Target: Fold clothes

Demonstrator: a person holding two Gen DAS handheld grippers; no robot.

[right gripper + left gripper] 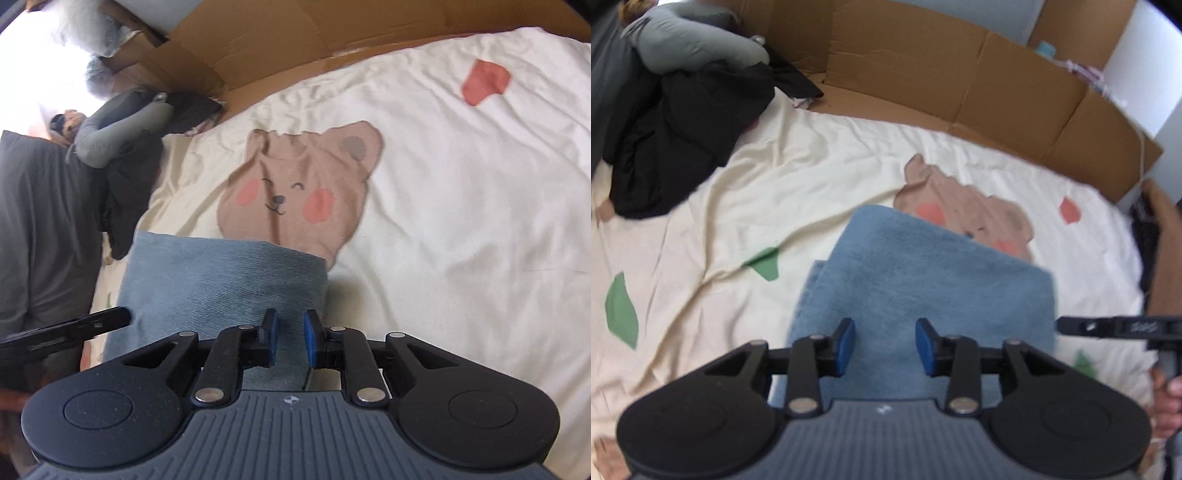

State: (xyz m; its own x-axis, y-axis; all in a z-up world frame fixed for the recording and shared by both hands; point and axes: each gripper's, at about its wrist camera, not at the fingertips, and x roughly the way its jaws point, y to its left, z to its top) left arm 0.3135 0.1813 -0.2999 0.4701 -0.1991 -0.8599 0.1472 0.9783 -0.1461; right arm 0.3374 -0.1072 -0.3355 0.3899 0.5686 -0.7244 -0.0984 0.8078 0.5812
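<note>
A folded blue garment (923, 280) lies flat on the cream bed sheet (738, 192), partly covering a brown bear print (960, 199). My left gripper (885, 341) hovers over its near end, open, with nothing between the blue pads. At the garment's right edge, the right gripper (1108, 326) shows side-on. In the right wrist view the same garment (221, 280) fills the lower middle, and my right gripper (290, 334) sits over its right edge, jaws narrowly apart with cloth showing below the gap. A finger of the left gripper (74, 328) reaches the garment's left edge.
A heap of black clothing (683, 129) and a grey padded jacket (694, 40) lie at the far left. Cardboard walls (923, 55) border the bed at the back. Dark grey fabric (37, 221) fills the left side. A hand (1167, 398) holds the right gripper.
</note>
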